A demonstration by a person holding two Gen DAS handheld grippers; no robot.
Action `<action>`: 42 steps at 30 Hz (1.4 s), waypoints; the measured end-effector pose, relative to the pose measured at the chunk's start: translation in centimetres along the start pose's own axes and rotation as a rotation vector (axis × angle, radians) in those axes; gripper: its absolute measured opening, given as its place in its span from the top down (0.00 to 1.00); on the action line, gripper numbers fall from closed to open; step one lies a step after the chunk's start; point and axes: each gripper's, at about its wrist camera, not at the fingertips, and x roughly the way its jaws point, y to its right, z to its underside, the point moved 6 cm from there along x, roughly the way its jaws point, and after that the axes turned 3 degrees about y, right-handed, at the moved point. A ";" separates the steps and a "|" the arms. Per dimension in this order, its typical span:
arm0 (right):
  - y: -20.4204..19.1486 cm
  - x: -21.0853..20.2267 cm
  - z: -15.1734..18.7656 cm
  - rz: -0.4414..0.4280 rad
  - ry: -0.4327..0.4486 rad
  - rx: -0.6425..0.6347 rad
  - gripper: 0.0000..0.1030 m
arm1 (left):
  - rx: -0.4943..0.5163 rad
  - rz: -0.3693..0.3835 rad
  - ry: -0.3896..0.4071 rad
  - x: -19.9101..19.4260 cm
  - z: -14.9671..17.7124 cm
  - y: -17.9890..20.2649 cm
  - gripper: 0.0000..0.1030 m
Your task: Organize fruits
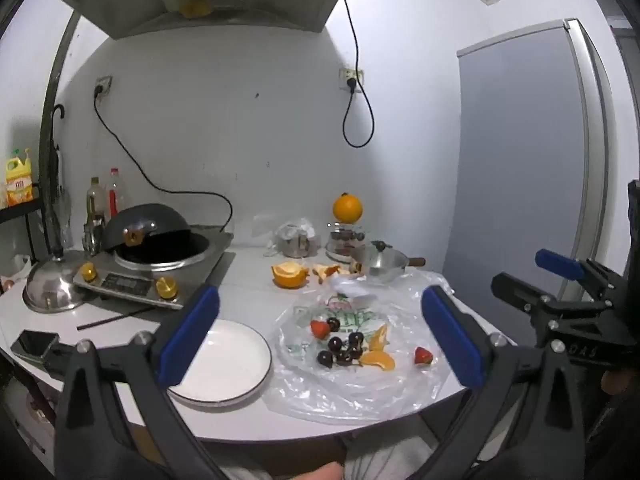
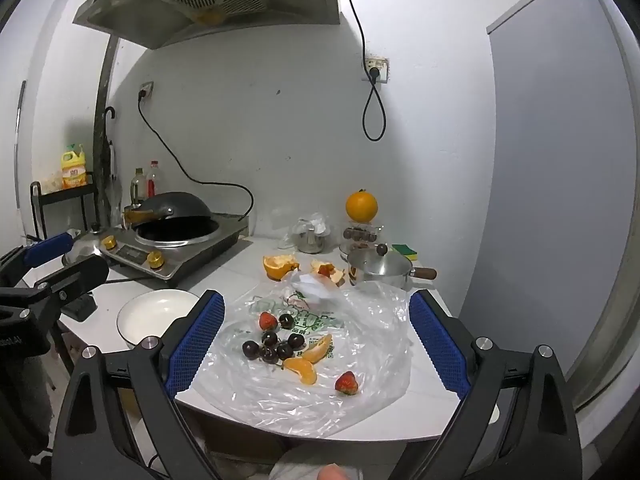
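Note:
A clear plastic bag [image 1: 360, 384] [image 2: 372, 320] lies flat on the white table. On it lie dark cherries [image 1: 340, 346] [image 2: 269, 346], two orange segments [image 1: 378, 360] [image 2: 302, 370] and two strawberries [image 1: 423, 355] [image 2: 346, 383], the other strawberry [image 1: 320, 328] [image 2: 267, 321] behind the cherries. An empty white plate [image 1: 230, 364] [image 2: 156, 312] sits left of the bag. My left gripper [image 1: 320, 344] is open and empty above the table's front edge. My right gripper [image 2: 316, 340] is open and empty over the bag, and also shows at the right of the left wrist view [image 1: 560, 280].
Orange peels [image 1: 290, 274] [image 2: 280, 266], a small steel pot [image 1: 384, 264] [image 2: 378, 270] and a whole orange [image 1: 347, 208] [image 2: 361, 206] on a jar stand behind the bag. An induction cooker with a wok [image 1: 156, 256] [image 2: 176, 236] is at the left. A phone [image 1: 34, 342] lies near the front left edge.

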 end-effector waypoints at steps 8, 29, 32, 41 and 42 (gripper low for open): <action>-0.3 0.2 0.1 -0.011 -0.017 0.002 0.07 | -0.004 -0.019 -0.011 0.1 0.4 -0.3 0.01; -0.4 0.5 0.6 -0.016 -0.020 0.000 0.07 | 0.006 -0.019 0.007 -0.5 0.3 -0.2 0.01; -0.3 0.4 0.7 -0.015 -0.021 0.004 0.07 | 0.011 -0.018 0.007 -0.6 0.4 0.1 0.01; 0.0 0.1 1.0 -0.021 -0.019 0.013 0.07 | 0.022 -0.009 0.011 -0.7 0.3 0.4 0.01; -0.1 0.1 1.0 -0.020 -0.020 0.013 0.07 | 0.023 -0.009 0.011 -0.7 0.3 0.4 0.01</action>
